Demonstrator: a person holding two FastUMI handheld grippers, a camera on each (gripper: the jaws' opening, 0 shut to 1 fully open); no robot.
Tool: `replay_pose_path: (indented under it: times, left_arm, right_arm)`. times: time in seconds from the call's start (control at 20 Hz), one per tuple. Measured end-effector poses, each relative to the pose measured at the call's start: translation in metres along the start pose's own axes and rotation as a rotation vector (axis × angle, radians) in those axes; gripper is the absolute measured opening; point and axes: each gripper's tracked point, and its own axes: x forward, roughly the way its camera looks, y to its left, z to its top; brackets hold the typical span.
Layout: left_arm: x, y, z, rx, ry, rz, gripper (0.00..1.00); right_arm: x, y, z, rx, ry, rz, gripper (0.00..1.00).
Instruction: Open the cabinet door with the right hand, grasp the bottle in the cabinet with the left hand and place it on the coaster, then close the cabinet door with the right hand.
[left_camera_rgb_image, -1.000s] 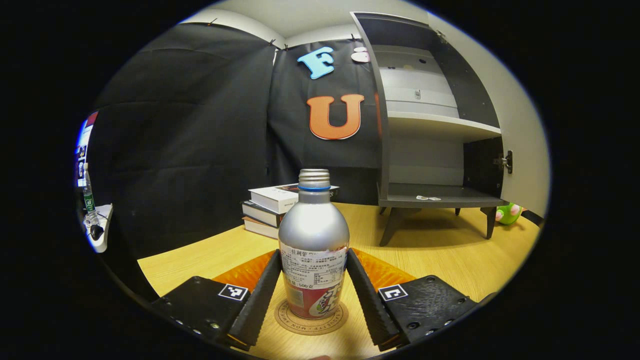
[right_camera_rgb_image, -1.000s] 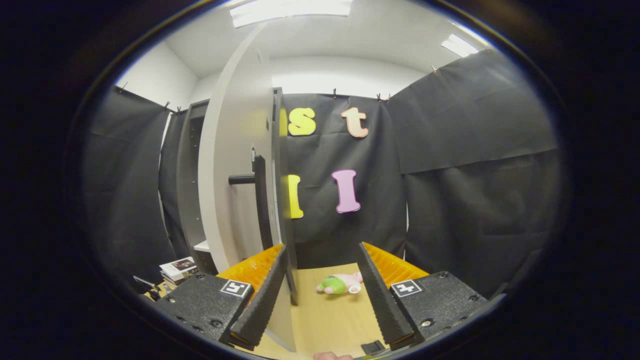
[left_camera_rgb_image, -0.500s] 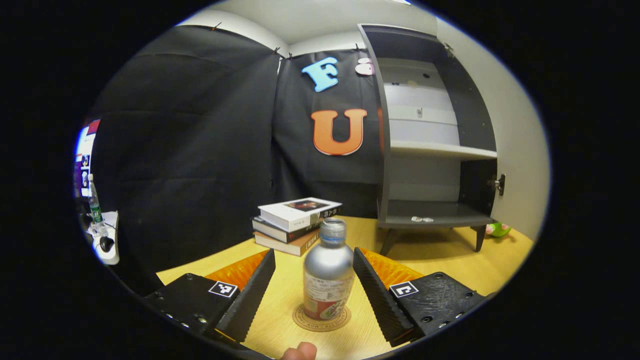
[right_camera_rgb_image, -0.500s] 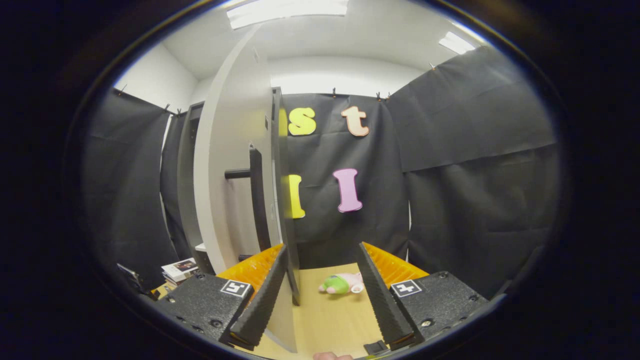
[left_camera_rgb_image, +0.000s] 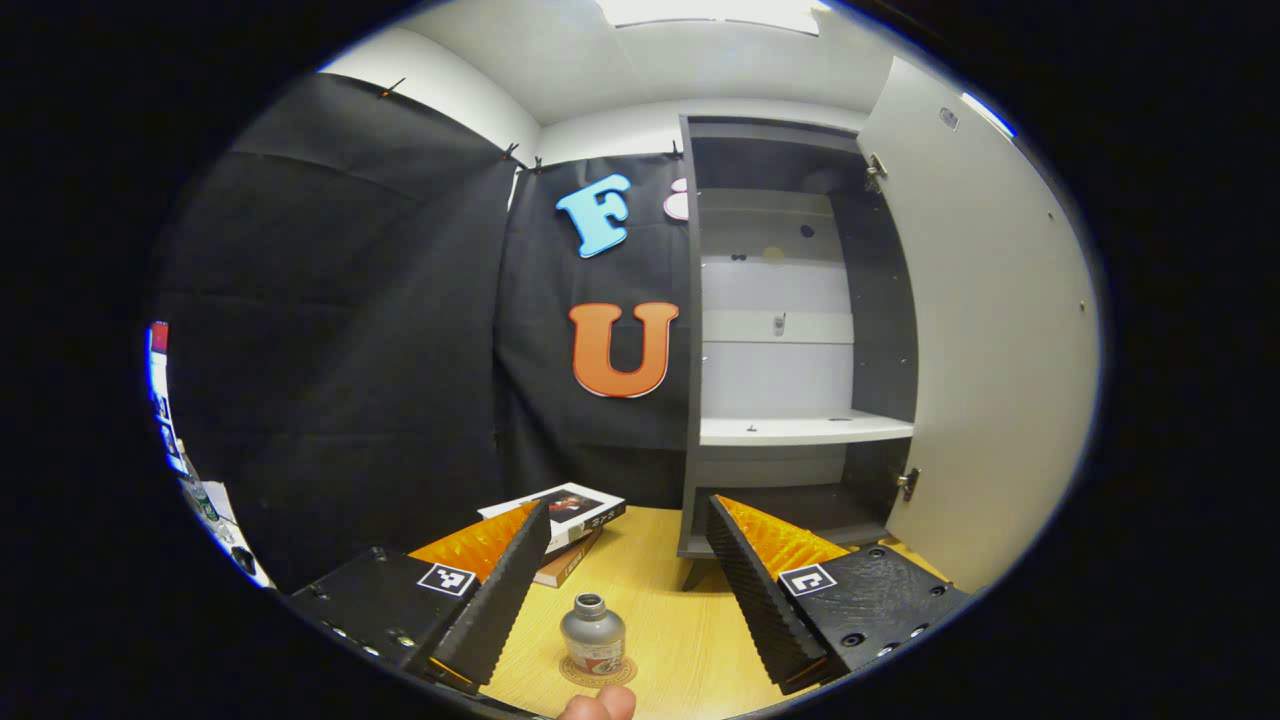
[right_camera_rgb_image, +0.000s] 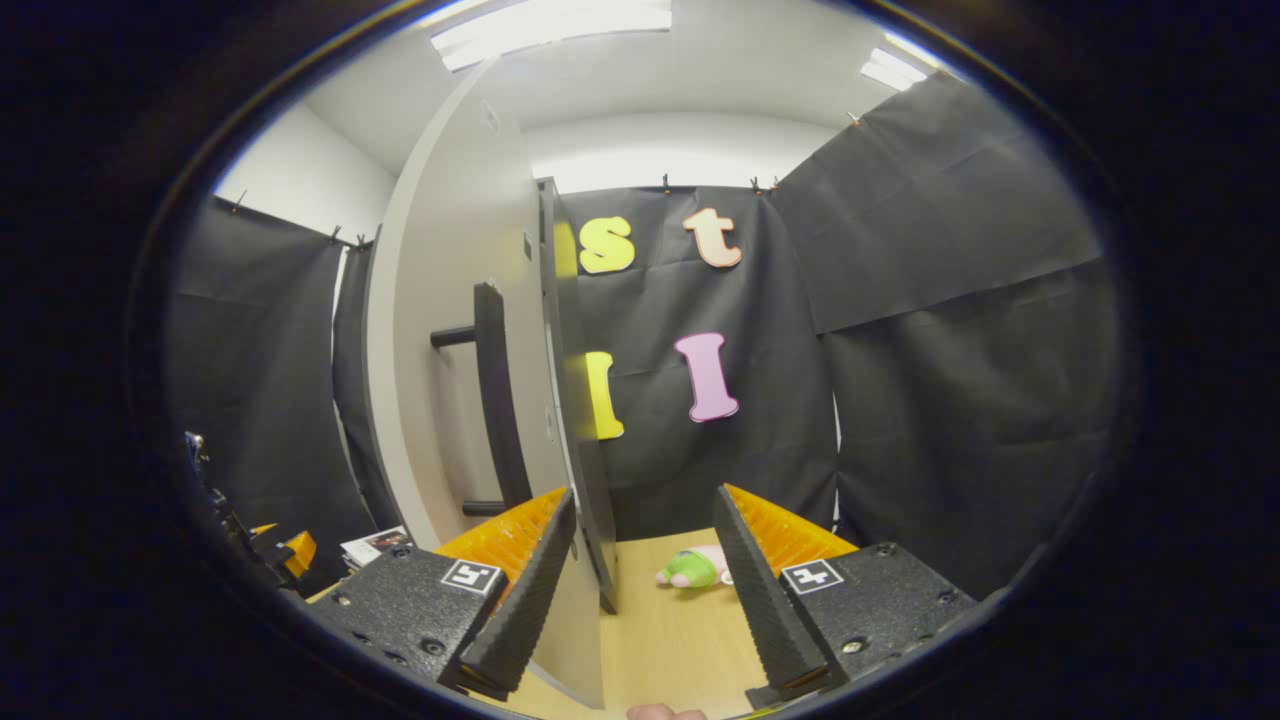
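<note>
A silver bottle (left_camera_rgb_image: 593, 633) with a red label stands upright on a round coaster (left_camera_rgb_image: 570, 674) on the wooden table, low in the left gripper view. My left gripper (left_camera_rgb_image: 627, 510) is open, raised above and behind the bottle, touching nothing. The grey cabinet (left_camera_rgb_image: 790, 330) stands open with bare shelves, and its pale door (left_camera_rgb_image: 975, 330) is swung out to the right. In the right gripper view, the door (right_camera_rgb_image: 440, 330) with its black bar handle (right_camera_rgb_image: 490, 400) stands edge-on just left of centre. My right gripper (right_camera_rgb_image: 640, 492) is open, its left finger close by the door's edge.
A stack of books (left_camera_rgb_image: 565, 515) lies on the table (left_camera_rgb_image: 670, 620) left of the cabinet. A green and pink plush toy (right_camera_rgb_image: 690, 568) lies on the table beyond the right gripper's fingers. An orange and black gripper part (right_camera_rgb_image: 285, 550) shows at the far left.
My left gripper has drawn back and up from the bottle, which stays on the coaster and now looks small. The right gripper has shifted slightly along the door's edge.
</note>
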Motion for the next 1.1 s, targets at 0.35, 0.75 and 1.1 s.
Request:
replay_pose_path:
  times: [0.35,0.75,1.1]
  left_arm:
    - [-0.024,-0.067,0.049,0.043,-0.011,-0.143,0.94]
    - [-0.044,-0.103,0.055,0.052,-0.017,-0.242,0.94]
    - [-0.046,-0.092,0.046,0.047,0.006,-0.231,0.94]
  right_arm:
    - [0.010,0.003,-0.004,0.035,0.021,0.053,0.87]
    - [0.007,0.016,-0.004,-0.009,0.005,0.064,0.82]
    - [0.008,0.057,-0.012,-0.010,0.034,0.163,0.89]
